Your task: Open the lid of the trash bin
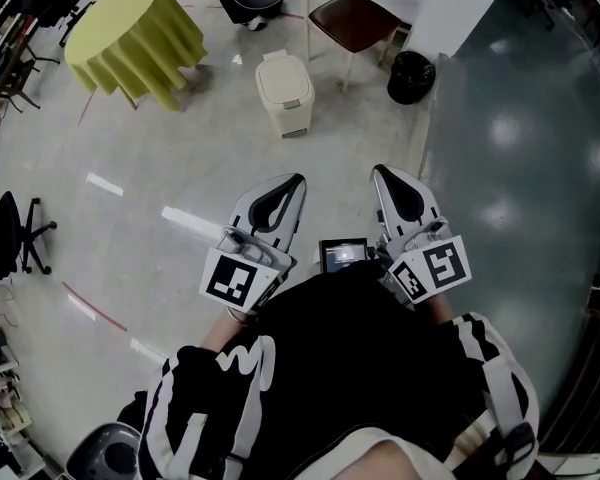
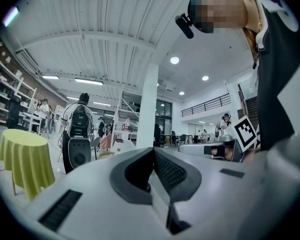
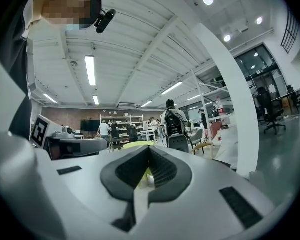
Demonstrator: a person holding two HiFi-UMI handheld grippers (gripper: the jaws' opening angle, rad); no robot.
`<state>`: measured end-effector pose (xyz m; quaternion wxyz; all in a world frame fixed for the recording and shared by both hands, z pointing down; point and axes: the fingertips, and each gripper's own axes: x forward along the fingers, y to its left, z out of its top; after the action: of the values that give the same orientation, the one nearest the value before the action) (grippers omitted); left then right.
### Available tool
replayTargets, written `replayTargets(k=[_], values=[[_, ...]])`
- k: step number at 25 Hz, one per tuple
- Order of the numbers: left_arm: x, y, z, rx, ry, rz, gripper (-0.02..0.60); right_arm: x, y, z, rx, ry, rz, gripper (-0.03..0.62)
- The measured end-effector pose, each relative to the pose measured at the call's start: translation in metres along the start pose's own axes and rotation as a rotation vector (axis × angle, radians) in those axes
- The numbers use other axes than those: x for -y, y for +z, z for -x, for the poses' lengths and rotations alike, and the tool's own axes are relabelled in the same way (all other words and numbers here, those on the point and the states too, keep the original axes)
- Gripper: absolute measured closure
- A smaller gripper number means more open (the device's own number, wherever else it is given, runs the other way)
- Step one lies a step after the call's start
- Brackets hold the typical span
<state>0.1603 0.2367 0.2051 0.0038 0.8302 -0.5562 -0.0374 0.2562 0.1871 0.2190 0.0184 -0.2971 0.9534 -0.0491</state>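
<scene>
Looking steeply down past a person's dark top onto a glossy floor. At far left stands a round table (image 1: pixel 135 38) draped in yellow-green cloth. The left gripper (image 1: pixel 290 186) is held near the chest, its jaws pressed together on nothing. Ahead of it, well apart, stands the cream trash bin (image 1: pixel 285 90) with its lid down. A chair (image 1: pixel 355 18) with a brown seat stands just beyond. The right gripper (image 1: pixel 388 180) is likewise closed and empty. A black basket (image 1: pixel 411 76) stands at right.
</scene>
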Motion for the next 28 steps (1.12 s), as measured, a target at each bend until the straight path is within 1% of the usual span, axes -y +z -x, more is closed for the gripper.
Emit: replayTargets(k=[7, 12, 19, 24, 28], values=[[0.003, -0.003, -0.012, -0.008, 0.007, 0.025, 0.574, 0.012, 0.003, -0.005, -0.009, 0.036, -0.002, 0.59], [0.004, -0.004, -0.027, -0.012, 0.034, -0.006, 0.574, 0.025, -0.003, -0.008, -0.013, 0.062, -0.002, 0.59], [0.002, -0.002, -0.032, 0.009, 0.04, -0.006, 0.574, 0.029, -0.006, -0.008, -0.013, 0.06, -0.004, 0.59], [0.003, -0.007, -0.036, -0.012, 0.031, -0.003, 0.574, 0.033, -0.006, -0.008, -0.021, 0.052, -0.004, 0.59], [0.003, -0.001, -0.036, 0.002, 0.021, -0.008, 0.574, 0.029, -0.005, -0.007, -0.02, 0.05, 0.007, 0.589]])
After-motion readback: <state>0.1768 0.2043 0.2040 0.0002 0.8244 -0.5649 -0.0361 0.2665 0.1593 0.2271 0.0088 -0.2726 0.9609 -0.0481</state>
